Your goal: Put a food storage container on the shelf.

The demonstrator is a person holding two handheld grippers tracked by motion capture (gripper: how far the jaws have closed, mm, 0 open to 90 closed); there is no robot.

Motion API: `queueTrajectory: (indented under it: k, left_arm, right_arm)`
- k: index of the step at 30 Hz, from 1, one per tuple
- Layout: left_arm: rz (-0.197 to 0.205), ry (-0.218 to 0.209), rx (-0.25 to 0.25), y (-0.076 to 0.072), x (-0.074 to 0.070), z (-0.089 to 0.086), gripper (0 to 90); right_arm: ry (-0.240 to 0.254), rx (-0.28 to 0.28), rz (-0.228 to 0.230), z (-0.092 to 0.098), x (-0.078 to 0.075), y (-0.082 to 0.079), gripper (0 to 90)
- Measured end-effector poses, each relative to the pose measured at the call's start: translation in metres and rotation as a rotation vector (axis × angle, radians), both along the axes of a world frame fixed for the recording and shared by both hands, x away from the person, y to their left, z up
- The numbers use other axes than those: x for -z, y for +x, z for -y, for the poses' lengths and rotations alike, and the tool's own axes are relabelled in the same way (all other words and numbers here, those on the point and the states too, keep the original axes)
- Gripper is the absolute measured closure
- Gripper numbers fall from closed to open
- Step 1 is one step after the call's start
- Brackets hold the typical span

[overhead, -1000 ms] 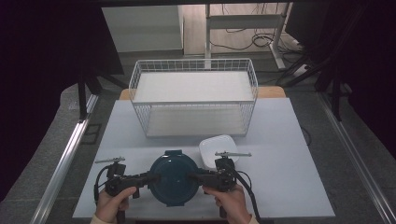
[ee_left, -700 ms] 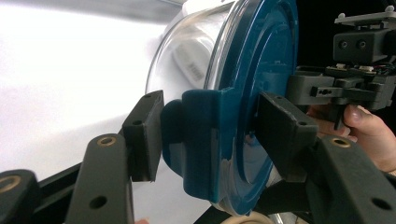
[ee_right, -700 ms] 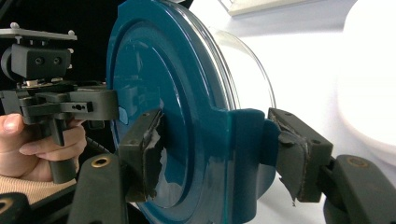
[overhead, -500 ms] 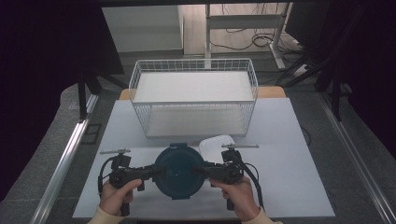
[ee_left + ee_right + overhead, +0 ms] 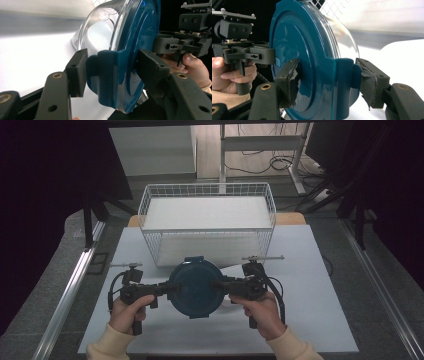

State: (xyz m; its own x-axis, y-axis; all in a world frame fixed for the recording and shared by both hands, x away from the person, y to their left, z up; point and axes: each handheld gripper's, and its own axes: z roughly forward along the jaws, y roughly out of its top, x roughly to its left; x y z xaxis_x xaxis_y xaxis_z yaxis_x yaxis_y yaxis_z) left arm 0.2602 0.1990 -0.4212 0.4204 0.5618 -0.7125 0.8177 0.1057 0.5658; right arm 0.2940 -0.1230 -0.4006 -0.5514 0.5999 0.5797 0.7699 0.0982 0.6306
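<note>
A round clear container with a dark teal lid (image 5: 195,287) hangs above the white table (image 5: 310,320), held level between both grippers. My left gripper (image 5: 167,290) is shut on the lid's left clasp, and my right gripper (image 5: 225,287) is shut on the right clasp. In the left gripper view the pads (image 5: 77,72) pinch the teal clasp (image 5: 107,75) between clear bowl and lid face, with the right gripper (image 5: 172,46) across the lid. In the right gripper view the worn pads (image 5: 289,82) clamp the opposite clasp (image 5: 342,82), and the left gripper (image 5: 249,55) is at the far rim.
A white wire basket (image 5: 207,220) stands on the table just beyond the container, with its floor bare. A white rounded object (image 5: 404,57) lies on the table under and behind the container. Dark floor and metal rails flank the table.
Both hands have risen and carried the container up off the table, a little toward the basket. The white object behind it is now mostly covered by the container.
</note>
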Motion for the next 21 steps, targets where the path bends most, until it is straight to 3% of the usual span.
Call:
queueTrajectory:
  k: [21]
  left_arm:
    - [0.012, 0.012, 0.022, 0.026, -0.027, 0.009, 43.8]
  right_arm:
    - [0.009, 0.013, -0.001, 0.011, -0.023, 0.022, 38.3]
